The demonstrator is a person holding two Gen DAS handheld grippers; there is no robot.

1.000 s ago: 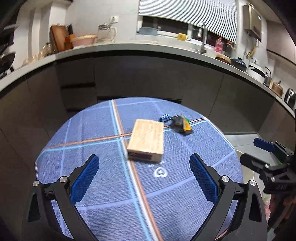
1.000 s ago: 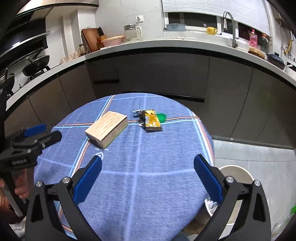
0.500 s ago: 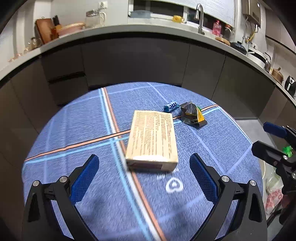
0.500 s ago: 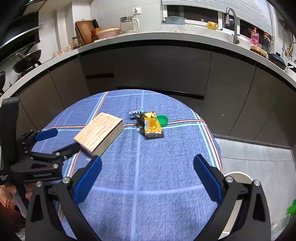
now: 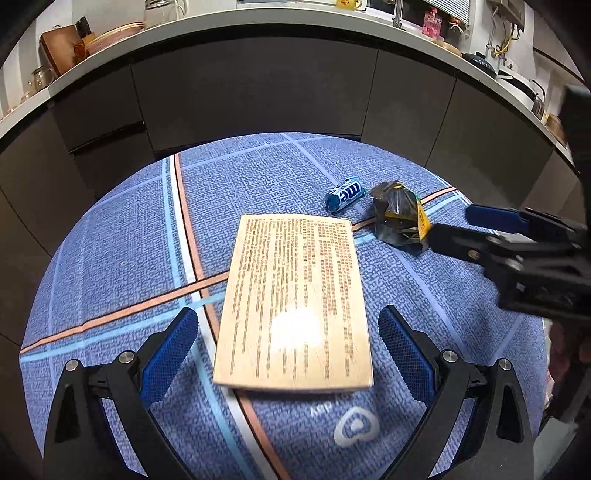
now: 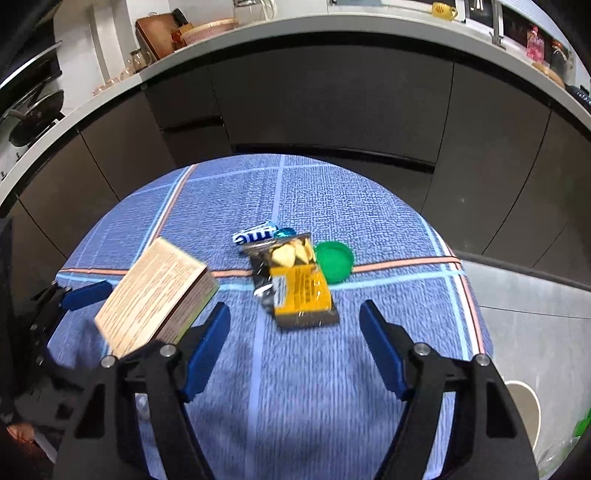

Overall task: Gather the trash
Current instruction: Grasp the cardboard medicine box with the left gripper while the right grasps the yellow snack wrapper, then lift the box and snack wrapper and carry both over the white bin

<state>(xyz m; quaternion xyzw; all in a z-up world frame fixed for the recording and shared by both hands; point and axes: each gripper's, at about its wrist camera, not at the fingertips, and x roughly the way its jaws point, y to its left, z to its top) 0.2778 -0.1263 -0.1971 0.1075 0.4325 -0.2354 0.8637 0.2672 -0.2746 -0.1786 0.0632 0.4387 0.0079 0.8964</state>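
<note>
A tan cardboard box point(image 5: 295, 299) with printed text lies on the round blue plaid table point(image 5: 122, 229). My left gripper point(image 5: 286, 354) is open, its blue pads on either side of the box's near end, not touching. A blue-white wrapper point(image 5: 345, 192) and a yellow-black snack packet point(image 5: 400, 218) lie beyond it. My right gripper point(image 6: 295, 350) is open just in front of the snack packet point(image 6: 295, 288). The box point(image 6: 155, 291), a green cap point(image 6: 334, 260) and the blue wrapper point(image 6: 255, 236) also show in the right wrist view.
Dark cabinets and a curved kitchen counter point(image 5: 258, 22) with jars and dishes run behind the table. A pale round bin point(image 6: 524, 406) stands on the floor to the right of the table. The right gripper's body point(image 5: 517, 251) reaches in over the table's right side.
Both grippers have moved forward and down toward the table. The left gripper now straddles the box. The right gripper has closed in on the snack packet.
</note>
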